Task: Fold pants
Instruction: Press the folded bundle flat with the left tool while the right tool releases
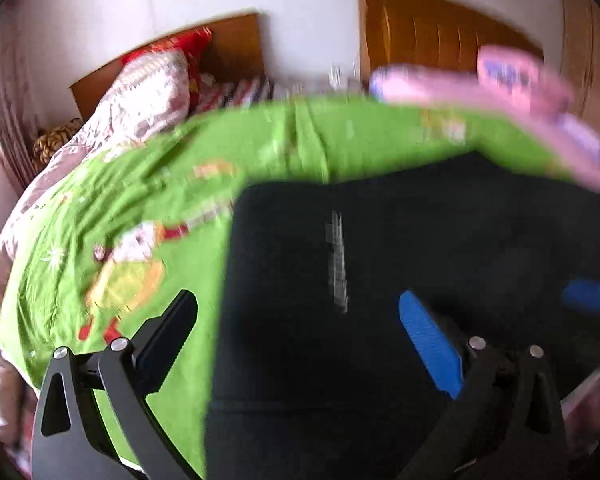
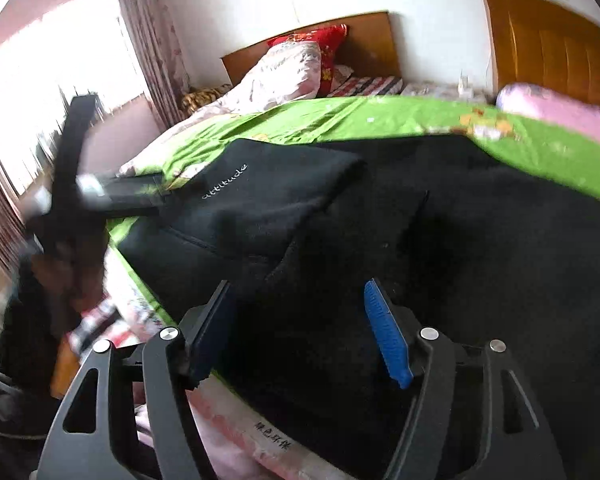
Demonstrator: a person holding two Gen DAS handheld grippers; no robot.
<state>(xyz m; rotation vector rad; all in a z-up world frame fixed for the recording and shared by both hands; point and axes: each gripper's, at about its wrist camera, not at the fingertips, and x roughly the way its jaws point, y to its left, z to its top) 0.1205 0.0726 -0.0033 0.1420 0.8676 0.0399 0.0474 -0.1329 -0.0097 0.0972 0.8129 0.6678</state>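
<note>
Black pants (image 1: 400, 280) lie on a green bed sheet (image 1: 140, 208), folded into a thick block with white lettering on the top layer (image 2: 225, 182). My left gripper (image 1: 300, 316) is open above the pants' left edge, its left finger over the sheet and its blue-padded right finger over the cloth. In the right wrist view the pants (image 2: 460, 260) fill the middle, and my right gripper (image 2: 300, 320) is open just above their near edge, holding nothing. The left gripper (image 2: 140, 196) shows blurred at the left, by the folded corner.
A floral duvet (image 1: 140, 92) and red pillow (image 1: 188, 46) lie at the bed's far end by a wooden headboard (image 2: 364, 44). A pink object (image 1: 520, 84) sits at the right. A curtained window (image 2: 40, 100) is at the left. The bed edge (image 2: 236, 420) is below the right gripper.
</note>
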